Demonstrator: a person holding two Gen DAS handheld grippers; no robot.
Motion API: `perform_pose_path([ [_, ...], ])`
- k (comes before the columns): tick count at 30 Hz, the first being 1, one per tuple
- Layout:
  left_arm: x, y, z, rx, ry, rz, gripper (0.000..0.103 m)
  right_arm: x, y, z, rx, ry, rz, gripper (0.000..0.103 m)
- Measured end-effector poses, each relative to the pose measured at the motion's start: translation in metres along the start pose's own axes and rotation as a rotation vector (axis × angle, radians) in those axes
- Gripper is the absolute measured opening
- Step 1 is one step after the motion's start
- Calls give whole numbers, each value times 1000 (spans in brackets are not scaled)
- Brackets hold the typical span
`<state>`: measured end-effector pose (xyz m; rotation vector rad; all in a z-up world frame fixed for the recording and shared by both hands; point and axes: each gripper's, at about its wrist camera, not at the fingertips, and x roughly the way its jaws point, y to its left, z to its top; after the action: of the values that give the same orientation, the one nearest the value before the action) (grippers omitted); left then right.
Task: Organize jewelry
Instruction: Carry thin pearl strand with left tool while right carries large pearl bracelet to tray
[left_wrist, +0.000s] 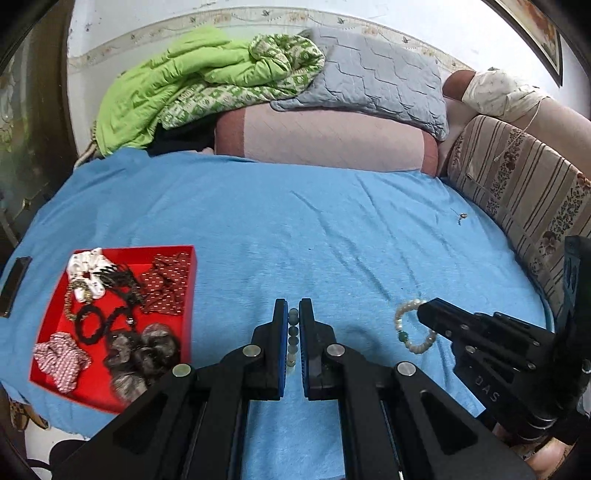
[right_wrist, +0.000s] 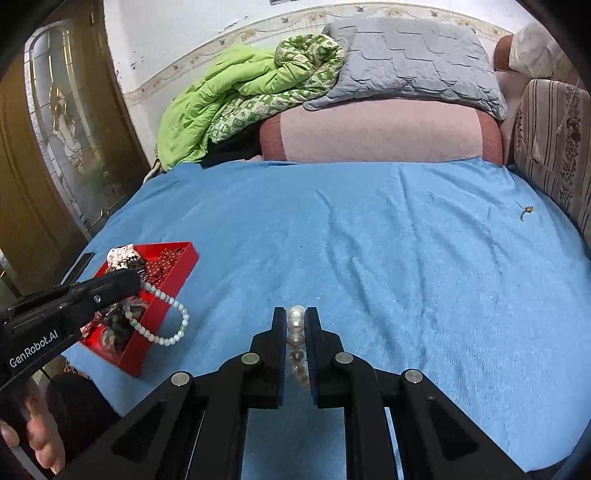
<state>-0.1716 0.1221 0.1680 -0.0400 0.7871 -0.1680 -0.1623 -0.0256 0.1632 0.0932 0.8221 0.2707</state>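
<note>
Two grippers are in view, each pinching a beaded bracelet above the bed. Left gripper (left_wrist: 293, 334) has its jaws pressed onto a pale green bead bracelet (left_wrist: 292, 338); the strand runs in line between the pads, and in the right wrist view its loop (right_wrist: 162, 314) hangs free off the tips, over the near-right edge of the red tray (left_wrist: 186, 295). Right gripper (right_wrist: 296, 341) is clamped on a pearl bracelet (right_wrist: 297, 343); in the left wrist view the loop (left_wrist: 413, 326) hangs off its tips, with one green bead showing on the near side.

Left of the left gripper, just beside it, the red tray sits on the blue sheet (left_wrist: 295, 221), close to the sheet's left edge. It holds scrunchies, a dotted red bow (left_wrist: 166, 284) and dark bead strands, crowded together.

Ahead of both grippers the blue sheet lies open up to the pink bolster (left_wrist: 325, 140). Far ahead to the right, a small metal item (left_wrist: 461, 217) lies alone near the striped cushion (left_wrist: 524, 192) that borders the bed's right edge. Behind the bolster are a green quilt (left_wrist: 177, 85) and a grey pillow (left_wrist: 376, 77) against the wall.
</note>
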Motion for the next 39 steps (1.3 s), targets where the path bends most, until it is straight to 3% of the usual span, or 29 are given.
perform_pose_path([
  [21, -23, 25, -16, -8, -35, 125, 6, -20, 41, -12, -51, 0, 42, 11],
  [39, -20, 67, -22, -65, -38, 196, 6, -4, 74, -11, -111, 39, 66, 11],
])
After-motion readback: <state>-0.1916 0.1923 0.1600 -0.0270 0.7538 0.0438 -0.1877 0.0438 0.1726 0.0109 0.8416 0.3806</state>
